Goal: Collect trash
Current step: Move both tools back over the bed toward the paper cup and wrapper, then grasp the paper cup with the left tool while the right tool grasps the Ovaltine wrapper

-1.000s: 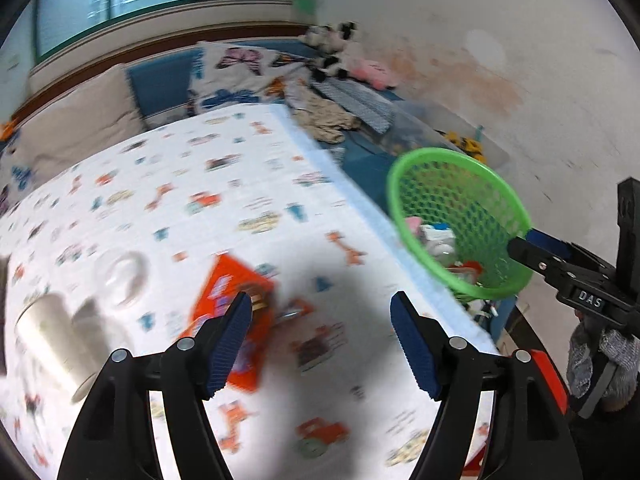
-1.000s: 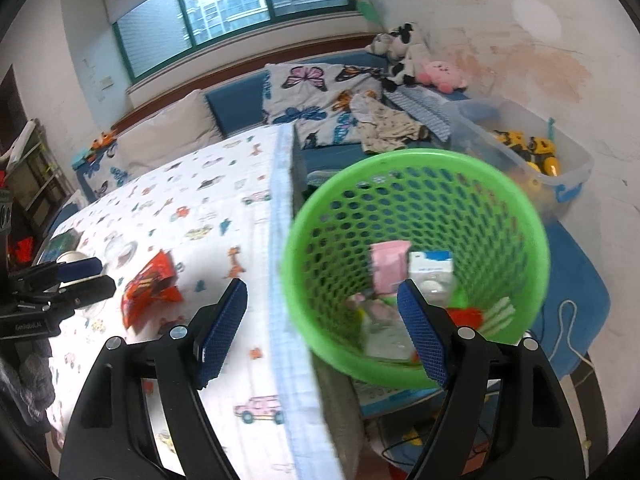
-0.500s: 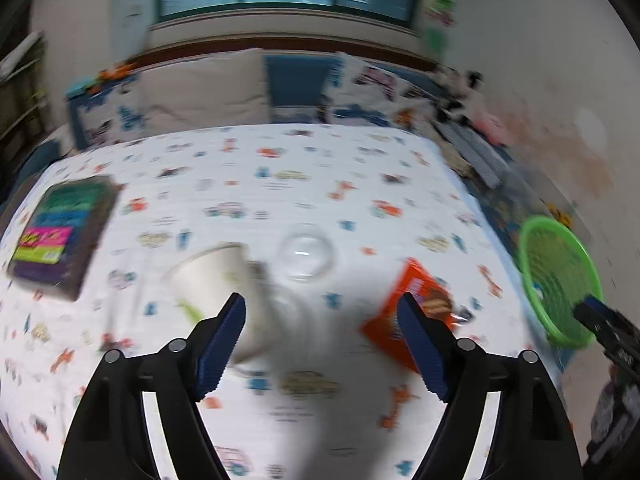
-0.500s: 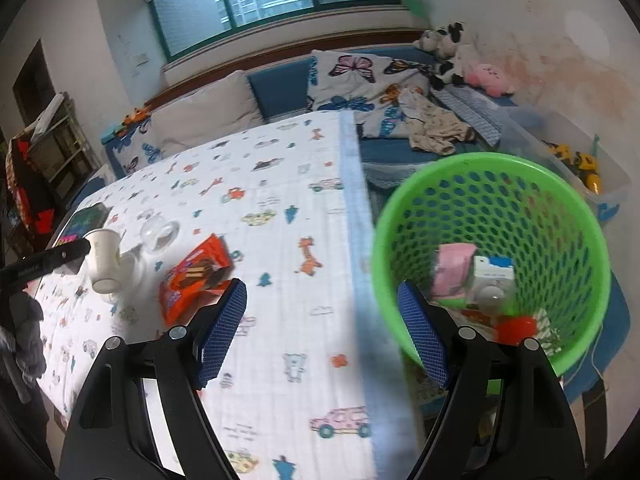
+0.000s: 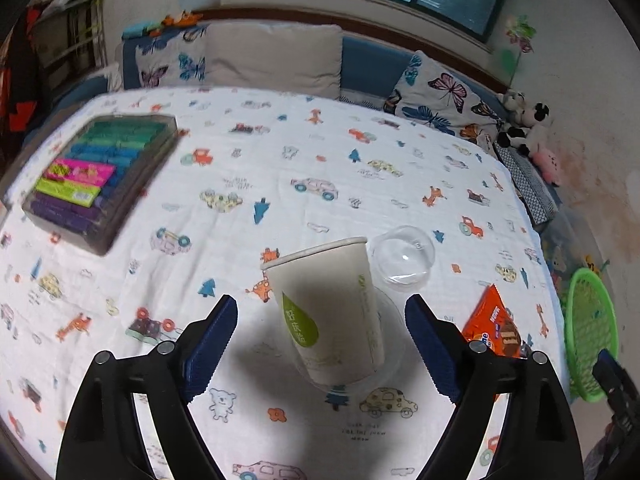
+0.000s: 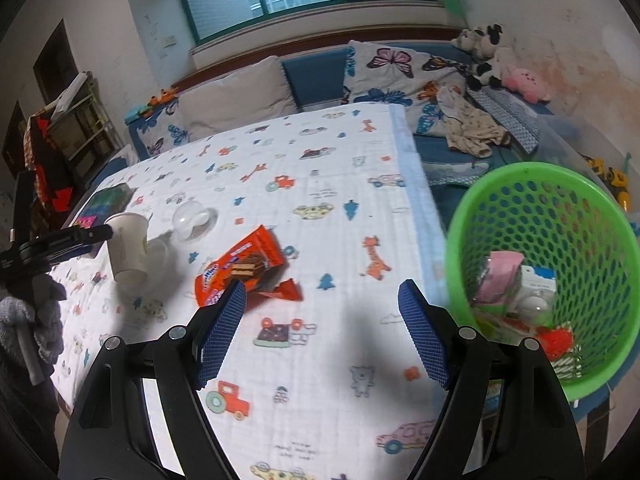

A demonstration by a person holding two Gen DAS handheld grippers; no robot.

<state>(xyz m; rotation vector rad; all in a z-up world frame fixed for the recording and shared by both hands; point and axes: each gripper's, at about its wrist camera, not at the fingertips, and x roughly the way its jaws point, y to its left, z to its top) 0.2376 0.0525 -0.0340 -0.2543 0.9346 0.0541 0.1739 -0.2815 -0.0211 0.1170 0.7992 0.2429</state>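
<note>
A white paper cup [image 5: 330, 308] with a green leaf mark stands on the printed tablecloth, between the open fingers of my left gripper [image 5: 320, 344], untouched. It also shows in the right wrist view [image 6: 128, 246]. A clear plastic dome lid [image 5: 401, 258] lies just behind it. An orange snack wrapper [image 6: 240, 266] lies mid-table, in front of my open, empty right gripper [image 6: 320, 334]. A green mesh basket [image 6: 516, 184] with several pieces of trash hangs past the table's right edge.
A box of coloured blocks [image 5: 100, 172] lies at the table's far left. A sofa with cushions [image 5: 276, 58] runs behind the table. Plush toys [image 6: 490, 58] and a clear bin with toys [image 6: 608, 172] stand at the right by the wall.
My left gripper has swung left from the basket and wrapper to the paper cup, which now sits between its fingers. My right gripper has drawn back leftwards from the basket over the table.
</note>
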